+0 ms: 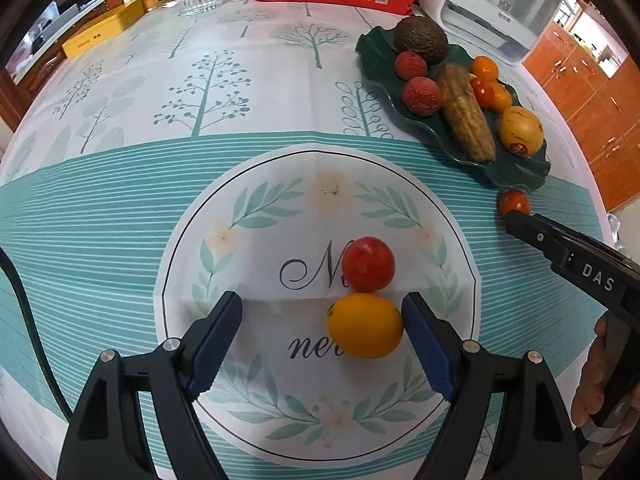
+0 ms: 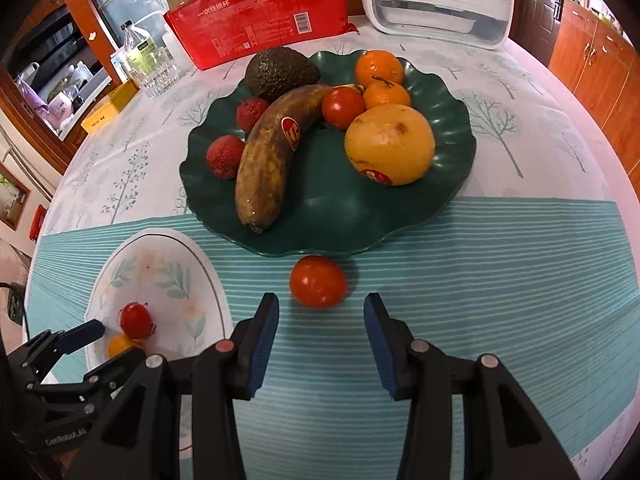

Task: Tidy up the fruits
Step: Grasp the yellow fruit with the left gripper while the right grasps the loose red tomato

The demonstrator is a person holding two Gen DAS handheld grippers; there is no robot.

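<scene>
Your biggest risk is on the left: the yellow tomato [image 1: 365,325] and the red tomato [image 1: 368,264] touch each other on the printed tablecloth [image 1: 120,208], so closing on the yellow one may nudge its neighbour away; both are round and will likely roll. Your left gripper [image 1: 322,344] stands open, nothing pressed, and the yellow tomato sits between its pads, hard against the right-hand one, with the red tomato just beyond the fingertips. An off-centre squeeze could pop the fruit out sideways.

On the right, the loose cherry tomato [image 2: 318,281] lies just off the near rim of the green leaf-shaped plate [image 2: 328,216]. Your right gripper [image 2: 321,338] is open too, empty, its tips just short of that tomato, which sits slightly left of centre. Push forward carelessly and you'll likely knock it under the plate's rim.
</scene>
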